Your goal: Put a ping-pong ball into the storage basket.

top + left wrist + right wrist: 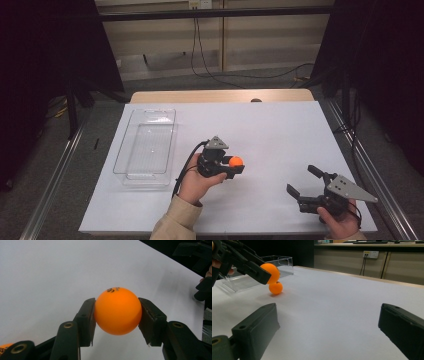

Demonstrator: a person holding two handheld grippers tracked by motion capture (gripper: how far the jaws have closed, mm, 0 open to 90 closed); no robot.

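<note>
Fingers (86, 322) of the left gripper (235, 166) pinch an orange ball (117, 311) across its middle, above the worktop (260, 130) near centre; light, smooth and easily dented, it likely needs gentle pressure. Right gripper (303, 183) fingers stand spread.

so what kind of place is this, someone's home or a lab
Most likely a lab or recording setup, not a home. The table is covered in plain white sheet and flanked by dark curtains and metal rails, with cables trailing across the floor. A person works there with two handheld grippers.
</note>
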